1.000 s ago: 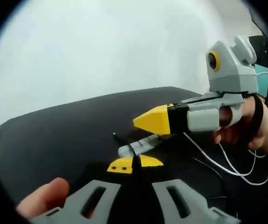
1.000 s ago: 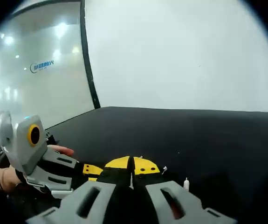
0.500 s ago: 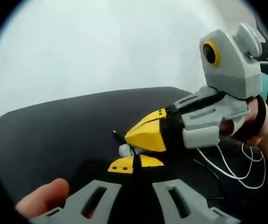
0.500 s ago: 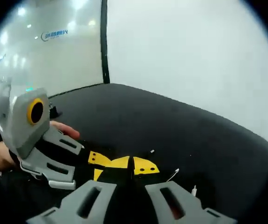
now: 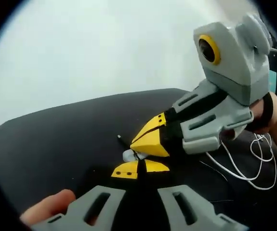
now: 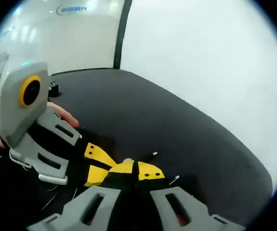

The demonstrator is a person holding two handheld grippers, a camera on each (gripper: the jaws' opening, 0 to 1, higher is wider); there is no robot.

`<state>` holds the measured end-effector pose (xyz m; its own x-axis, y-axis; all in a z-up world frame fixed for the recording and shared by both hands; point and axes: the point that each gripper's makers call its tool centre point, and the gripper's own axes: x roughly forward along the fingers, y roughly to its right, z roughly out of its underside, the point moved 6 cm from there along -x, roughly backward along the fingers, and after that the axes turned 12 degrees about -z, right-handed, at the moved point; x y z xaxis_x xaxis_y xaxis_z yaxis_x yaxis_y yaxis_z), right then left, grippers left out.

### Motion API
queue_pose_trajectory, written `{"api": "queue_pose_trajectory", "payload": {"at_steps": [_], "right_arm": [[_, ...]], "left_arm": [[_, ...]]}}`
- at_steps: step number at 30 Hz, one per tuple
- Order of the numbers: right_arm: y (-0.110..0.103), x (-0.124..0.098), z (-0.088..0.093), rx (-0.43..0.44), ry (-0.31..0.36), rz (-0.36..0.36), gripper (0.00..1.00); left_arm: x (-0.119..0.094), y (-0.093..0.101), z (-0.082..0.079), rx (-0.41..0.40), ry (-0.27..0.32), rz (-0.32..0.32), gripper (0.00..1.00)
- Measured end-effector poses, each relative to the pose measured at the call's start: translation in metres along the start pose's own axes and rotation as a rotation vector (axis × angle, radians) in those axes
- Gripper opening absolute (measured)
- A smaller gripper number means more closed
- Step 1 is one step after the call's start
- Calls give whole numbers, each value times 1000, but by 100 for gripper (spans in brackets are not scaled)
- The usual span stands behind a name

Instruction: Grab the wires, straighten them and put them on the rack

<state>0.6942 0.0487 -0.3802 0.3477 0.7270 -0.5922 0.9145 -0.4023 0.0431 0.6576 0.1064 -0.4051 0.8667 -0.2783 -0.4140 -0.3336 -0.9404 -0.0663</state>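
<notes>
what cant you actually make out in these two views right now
- Rack: not identifiable in either view.
- Connector, left gripper view: the right gripper covers its far end, so whether the tips grip it is unclear.
- White wire, left gripper view: its loops run behind the right gripper's body and a hand.
- Small wire ends on the black table, right gripper view: too small to identify.
- Left gripper, right gripper view: its tips overlap the right gripper's, hiding any contact.

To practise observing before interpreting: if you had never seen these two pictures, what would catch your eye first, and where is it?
In the left gripper view, the right hand-held gripper comes in from the right, its yellow tips meeting the left hand-held gripper at a small white connector. They meet low over a black table. White wires loop at the right.
</notes>
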Motion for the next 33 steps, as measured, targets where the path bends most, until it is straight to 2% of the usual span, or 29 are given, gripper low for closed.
{"api": "queue_pose_trajectory", "payload": {"at_steps": [5,6,8,10,12,13,14,15,17,18,19,20,21,22,23,24,25,26,27,28,29,31,33], "right_arm": [[0,4,-5,-55,-152,-14,0],[0,4,-6,-41,-163,-18,0],[-1,5,-6,-74,-178,-20,0],[-2,3,-5,-51,-162,-16,0],[-1,3,-3,-6,-113,-13,0],[0,2,-1,10,-95,-16,0],[0,2,-1,11,-88,-14,0],[-1,1,0,6,-82,-12,0],[1,-3,-1,-13,-43,-35,0],[3,-10,-3,23,16,-59,0],[6,-22,-6,100,99,-77,0],[11,-35,-10,190,188,-88,0],[18,-48,-15,266,266,-87,0],[25,-60,-20,299,313,-74,0],[33,-66,-22,263,312,-46,0],[40,-69,-22,161,262,-10,0],[42,-72,-20,82,207,3,0],[33,-70,-14,7,115,-15,4],[29,-67,-10,-23,58,-28,10],[38,-64,-9,-26,22,-34,16],[36,-60,-4,-33,-38,-32,17],[35,-56,-2,-103,-48,-2,9],[36,-53,-3,-82,-25,35,8]], "left_arm": [[0,3,1,38,28,-4,3],[-1,4,2,56,44,1,3],[-1,4,2,114,76,5,4],[-3,5,4,111,79,1,8],[-7,4,3,79,63,9,20],[-9,5,1,66,59,27,30],[-12,8,-3,42,77,74,35],[-14,9,-6,31,90,98,36],[-23,7,-17,-28,123,168,27],[-26,3,-21,-71,137,190,23],[-26,-7,-25,-151,150,167,18],[-25,-11,-26,-174,160,152,12],[-22,-14,-23,-164,151,150,8],[-18,-17,-16,-141,112,128,6],[-15,-16,-6,-92,47,136,5],[-13,-16,-2,-69,1,137,6],[-11,-15,-1,-78,-14,134,6],[-11,-15,-5,-112,0,138,7],[-11,-14,-9,-151,17,152,9],[-12,-11,-11,-169,23,170,12],[-13,-10,-11,-169,19,178,12],[-12,-6,-8,-153,11,179,12],[-10,-6,-3,-136,-1,170,9]]}}
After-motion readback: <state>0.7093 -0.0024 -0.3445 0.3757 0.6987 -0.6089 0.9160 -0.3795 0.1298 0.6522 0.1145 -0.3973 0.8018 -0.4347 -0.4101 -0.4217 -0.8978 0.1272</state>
